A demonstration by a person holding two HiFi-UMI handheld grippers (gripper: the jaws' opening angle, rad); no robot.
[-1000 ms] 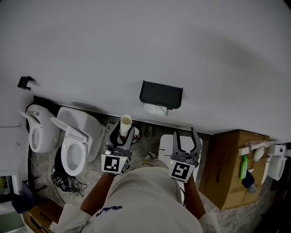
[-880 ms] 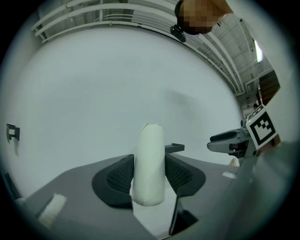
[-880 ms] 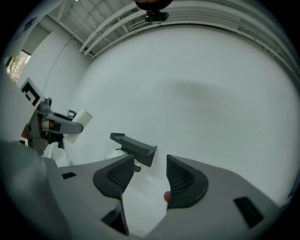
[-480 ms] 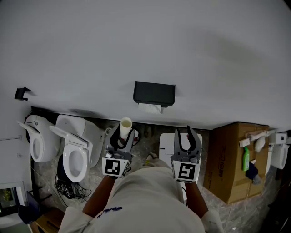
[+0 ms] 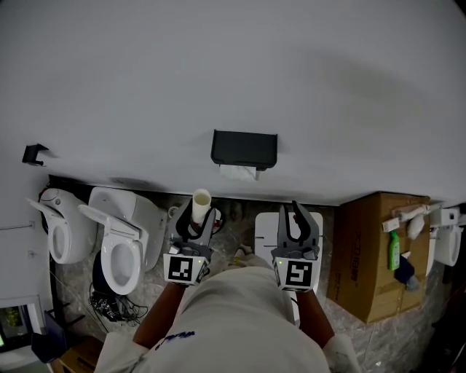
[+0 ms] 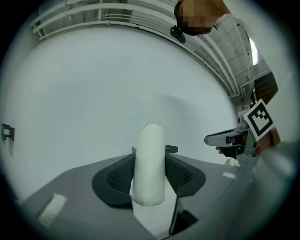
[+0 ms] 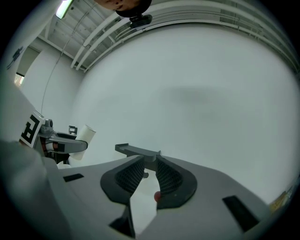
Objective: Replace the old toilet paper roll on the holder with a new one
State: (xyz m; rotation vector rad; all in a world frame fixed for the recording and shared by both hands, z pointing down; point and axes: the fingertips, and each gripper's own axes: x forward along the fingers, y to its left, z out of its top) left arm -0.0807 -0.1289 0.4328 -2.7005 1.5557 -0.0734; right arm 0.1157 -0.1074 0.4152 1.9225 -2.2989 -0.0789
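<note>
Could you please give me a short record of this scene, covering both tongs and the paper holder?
left tongs: shut on cardboard tube
right tongs: empty, jaws narrowly apart, have just been closing
holder: black, on the wall, ahead of both tongs
paper: white, showing under the holder
floor items: toilet at left, cardboard box at right

Pretty dim and flat overall. The white wall (image 5: 218,65) reads grey, with soft shadow blotches toward its right edge. Both gripper views are heavy fisheye with black corners. A ceiling light (image 7: 64,8) glows top left. The cardboard tube (image 6: 149,164) looks slightly soft up close.
</note>
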